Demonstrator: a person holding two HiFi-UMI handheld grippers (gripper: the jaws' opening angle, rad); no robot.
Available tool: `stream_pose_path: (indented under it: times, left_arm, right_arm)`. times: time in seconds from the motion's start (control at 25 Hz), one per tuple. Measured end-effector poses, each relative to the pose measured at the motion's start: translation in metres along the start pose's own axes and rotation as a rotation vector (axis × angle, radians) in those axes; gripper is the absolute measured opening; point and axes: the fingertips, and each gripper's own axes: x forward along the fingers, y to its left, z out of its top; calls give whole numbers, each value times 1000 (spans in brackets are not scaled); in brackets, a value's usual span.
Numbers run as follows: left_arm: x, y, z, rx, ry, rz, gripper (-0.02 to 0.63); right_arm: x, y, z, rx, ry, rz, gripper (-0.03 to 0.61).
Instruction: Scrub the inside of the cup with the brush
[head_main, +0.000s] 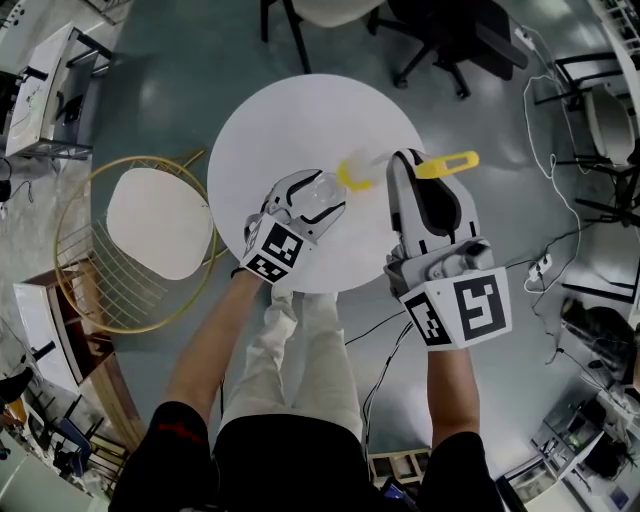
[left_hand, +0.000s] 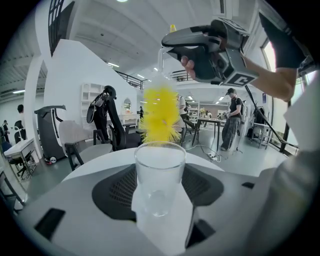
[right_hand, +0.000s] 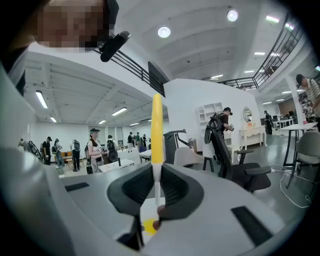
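Left gripper (head_main: 316, 200) is closed on a clear cup (left_hand: 160, 172), its two jaws pressing the glass from either side, with the cup's base low between the dark pads and its open rim facing away toward the brush. The cup looks empty and see-through. Right gripper (right_hand: 156, 200) is pinching the brush (right_hand: 157, 130) by its thin white stem, jaws drawn in tight on it, while the yellow handle sticks out past the jaw tips. In the head view the brush lies across the space between the two grippers, handle end to the right and yellow bristles (left_hand: 160, 117) to the left, at the cup's mouth. From the left gripper view the bristles hang just above the rim, outside the cup; whether their lowest tips touch the glass cannot be told. Both grippers are held up over a round white table (head_main: 300, 110), not resting on it. A chair (head_main: 150, 225) with a white seat and a gold wire frame stands just beside the table on the left
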Motion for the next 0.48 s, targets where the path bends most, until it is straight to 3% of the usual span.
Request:
stream_pose_path:
  times: [0.48]
  left_arm:
    - [1, -1, 2, -4, 0, 5, 291]
  right_arm:
    - [-9, 21, 18, 28, -33, 66, 49]
